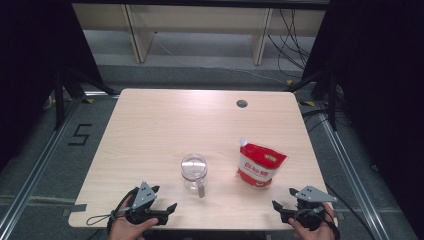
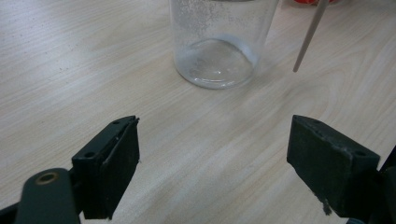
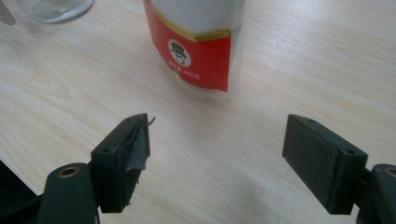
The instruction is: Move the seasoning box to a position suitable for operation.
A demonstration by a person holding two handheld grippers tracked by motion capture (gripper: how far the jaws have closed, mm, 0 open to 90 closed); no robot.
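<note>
Glass jar point(image 1: 194, 172) ahead of our left tongs point(image 1: 162, 206), red pouch point(image 1: 260, 165) ahead of our right tongs point(image 1: 285, 202); both gape wide, empty, so we judge everything remains undone.

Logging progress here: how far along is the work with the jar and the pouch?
Nothing looks done: the jar looks empty, the pouch stands apart from it. Nothing is in hand; the left tool and right tool sit open near the table edge. Grasping both is left.

Wide-open right claw point(image 3: 217, 154) above bare table point(image 3: 327, 56), facing red-and-white pouch point(image 3: 198, 42).
</note>
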